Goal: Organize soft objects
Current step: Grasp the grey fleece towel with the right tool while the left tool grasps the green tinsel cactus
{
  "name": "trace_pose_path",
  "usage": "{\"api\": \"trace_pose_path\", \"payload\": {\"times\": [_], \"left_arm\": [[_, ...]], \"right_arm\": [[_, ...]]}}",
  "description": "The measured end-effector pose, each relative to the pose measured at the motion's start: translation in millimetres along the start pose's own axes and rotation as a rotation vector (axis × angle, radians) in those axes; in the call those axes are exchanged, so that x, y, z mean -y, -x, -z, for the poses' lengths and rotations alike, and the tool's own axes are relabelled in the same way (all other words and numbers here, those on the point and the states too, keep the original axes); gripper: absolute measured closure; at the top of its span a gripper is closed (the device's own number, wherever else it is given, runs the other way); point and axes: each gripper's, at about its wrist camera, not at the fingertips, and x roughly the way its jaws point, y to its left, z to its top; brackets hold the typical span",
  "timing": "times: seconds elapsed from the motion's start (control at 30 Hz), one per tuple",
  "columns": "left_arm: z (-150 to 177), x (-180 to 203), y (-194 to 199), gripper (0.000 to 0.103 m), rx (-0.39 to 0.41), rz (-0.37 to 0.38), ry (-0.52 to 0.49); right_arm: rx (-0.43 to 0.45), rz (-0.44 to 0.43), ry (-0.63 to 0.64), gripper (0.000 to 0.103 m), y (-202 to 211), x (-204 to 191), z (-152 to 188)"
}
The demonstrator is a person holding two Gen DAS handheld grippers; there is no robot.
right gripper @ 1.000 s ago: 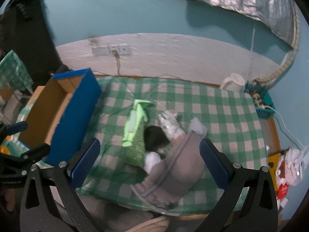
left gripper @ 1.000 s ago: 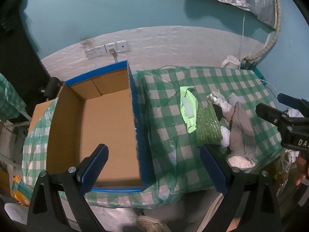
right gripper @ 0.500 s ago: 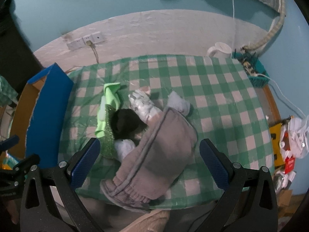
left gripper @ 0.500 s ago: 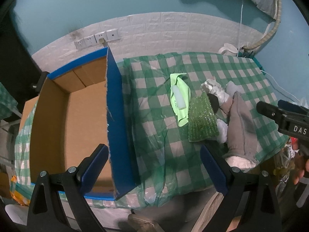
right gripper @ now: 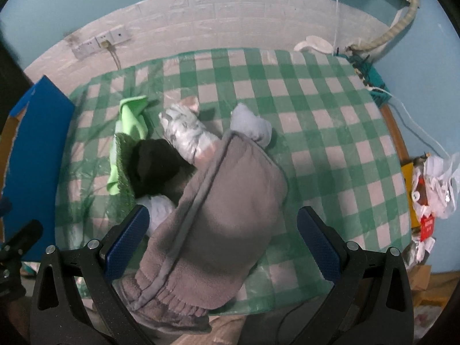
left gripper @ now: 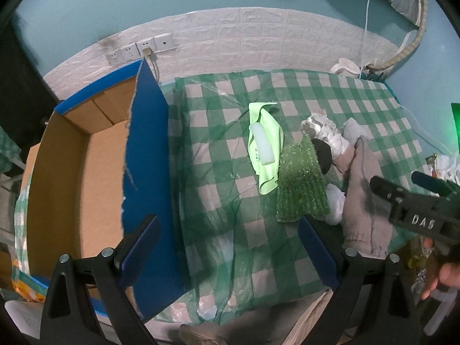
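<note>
A teal wall with a band of white brick-pattern panelling and a row of wall sockets (left gripper: 141,50) stands behind a table spread with a green-and-white checked tablecloth (right gripper: 316,132) under clear plastic.

On the near half of the table lies a pile of soft things. The grey fleece garment (right gripper: 221,221) is the largest; its long axis runs from the near-left table edge, where its ribbed hem hangs over, up toward the far right. Just beyond it a pale patterned sock-like piece (right gripper: 187,132) points far-left, and a white bundle (right gripper: 253,123) sits at the garment's far end. A black soft item (right gripper: 152,166) lies against the garment's left side, touching a strip of green artificial turf (left gripper: 302,189). A lime-green cloth (left gripper: 266,143), long axis near to far, lies beside the turf with a white cylinder on it.

The right gripper (right gripper: 221,244) hovers over the grey garment, jaws spread wide and holding nothing. The left gripper (left gripper: 230,250) hangs over the tablecloth near the blue-sided cardboard box (left gripper: 86,172) at the left, its jaws also wide apart and empty. The box stands open.
</note>
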Motion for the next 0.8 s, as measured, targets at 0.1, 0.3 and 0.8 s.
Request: {"api": "trace_pose_path", "payload": {"times": [0.1, 0.3, 0.8], "left_arm": [[-2, 5, -7, 0.007, -0.01, -0.003, 0.0], [-6, 15, -22, 0.007, -0.025, -0.015, -0.015], [-17, 28, -49, 0.007, -0.071, 0.039, 0.016]], "right_arm": [[-0.016, 0.02, 0.004, 0.001, -9, -3, 1], [-0.045, 0.056, 0.017, 0.001, -25, -8, 2], [-0.08, 0.123, -0.002, 0.001, -40, 20, 8]]}}
